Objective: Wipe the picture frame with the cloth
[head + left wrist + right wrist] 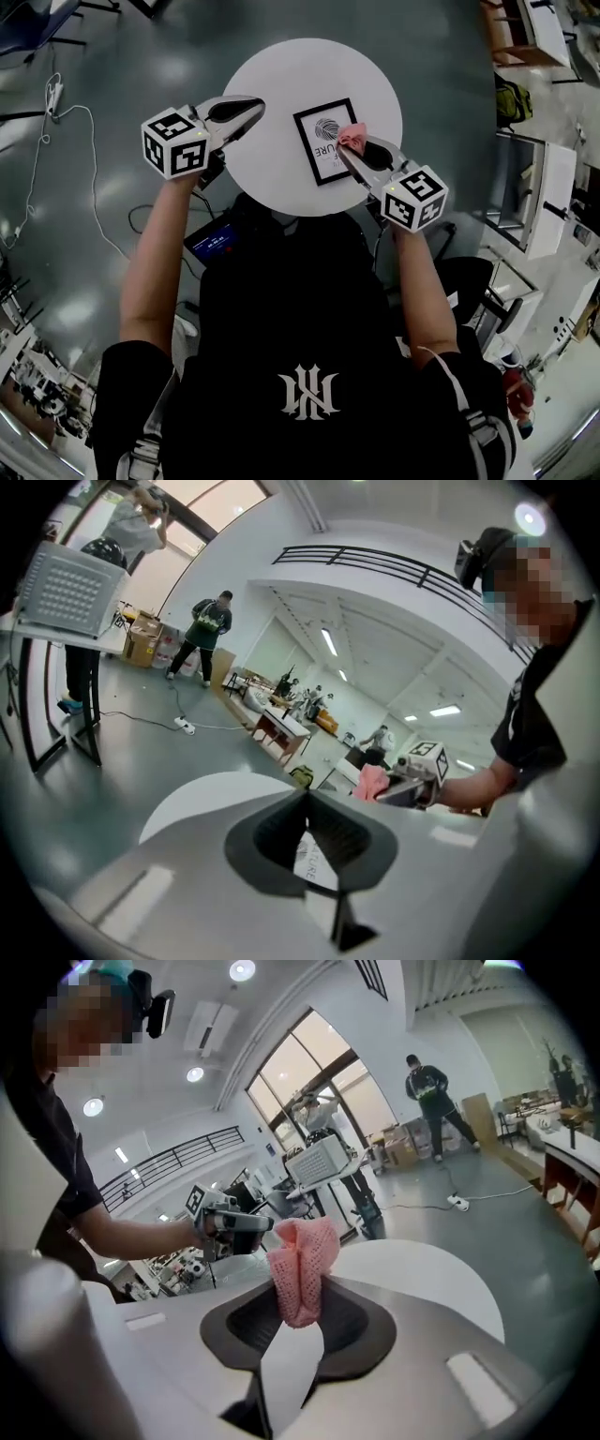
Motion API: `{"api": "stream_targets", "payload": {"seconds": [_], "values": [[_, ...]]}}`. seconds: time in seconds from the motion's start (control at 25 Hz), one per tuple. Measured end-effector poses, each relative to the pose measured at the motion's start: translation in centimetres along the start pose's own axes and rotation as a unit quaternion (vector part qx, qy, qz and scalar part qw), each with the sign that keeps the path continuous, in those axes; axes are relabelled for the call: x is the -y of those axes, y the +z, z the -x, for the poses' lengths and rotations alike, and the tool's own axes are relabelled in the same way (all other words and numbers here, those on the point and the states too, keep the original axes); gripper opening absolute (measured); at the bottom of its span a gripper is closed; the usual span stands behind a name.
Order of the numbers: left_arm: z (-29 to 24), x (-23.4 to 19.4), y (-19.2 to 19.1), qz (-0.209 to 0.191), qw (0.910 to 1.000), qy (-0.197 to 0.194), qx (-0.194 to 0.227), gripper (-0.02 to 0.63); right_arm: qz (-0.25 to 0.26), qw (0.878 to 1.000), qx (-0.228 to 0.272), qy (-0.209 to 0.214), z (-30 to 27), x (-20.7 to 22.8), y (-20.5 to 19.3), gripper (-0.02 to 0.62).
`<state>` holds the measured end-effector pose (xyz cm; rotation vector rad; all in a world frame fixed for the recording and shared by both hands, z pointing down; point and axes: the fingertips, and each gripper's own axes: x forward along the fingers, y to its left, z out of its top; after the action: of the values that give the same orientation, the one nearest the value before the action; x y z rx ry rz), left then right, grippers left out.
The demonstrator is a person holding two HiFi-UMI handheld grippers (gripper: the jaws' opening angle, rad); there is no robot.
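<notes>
A black picture frame [324,141] with a white print lies flat on the right half of the round white table [281,75]. My right gripper [353,147] is shut on a bunched pink cloth [353,137] at the frame's right edge. The right gripper view shows that cloth [302,1269] clamped between the jaws and sticking up above them. My left gripper [253,109] hangs over the table's left edge, shut on nothing. In the left gripper view its tips [306,797] meet, and part of the frame's print [315,861] shows in the gap below them.
The table stands on a grey floor with a white cable and power strip [52,94] at the left. A device with a blue screen [216,240] sits below the table's near edge. Several people [204,635], desks and boxes stand far off in the hall.
</notes>
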<state>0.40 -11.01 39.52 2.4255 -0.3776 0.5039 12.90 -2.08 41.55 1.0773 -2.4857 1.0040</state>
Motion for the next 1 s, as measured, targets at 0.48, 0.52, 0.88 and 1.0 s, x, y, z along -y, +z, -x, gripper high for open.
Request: {"api": "stream_targets", "payload": {"seconds": [0.48, 0.52, 0.88, 1.0], "values": [[-7.4, -6.3, -11.7, 0.115, 0.9850, 0.060, -0.114, 0.039, 0.058, 0.986, -0.155, 0.010, -11.9, 5.2, -5.2, 0.086], [-7.7, -6.4, -12.7, 0.124, 0.9830, 0.064, -0.119, 0.041, 0.065, 0.984, -0.166, 0.012, -12.7, 5.5, -5.6, 0.086], [-11.8, -5.7, -18.2, 0.168, 0.9665, 0.085, -0.174, 0.075, 0.097, 0.970, -0.225, 0.009, -17.2, 7.4, -8.8, 0.084], [-12.0, -5.4, -18.7, 0.177, 0.9631, 0.095, -0.179, 0.075, 0.112, 0.965, -0.238, 0.016, -17.9, 7.2, -9.4, 0.081]]}}
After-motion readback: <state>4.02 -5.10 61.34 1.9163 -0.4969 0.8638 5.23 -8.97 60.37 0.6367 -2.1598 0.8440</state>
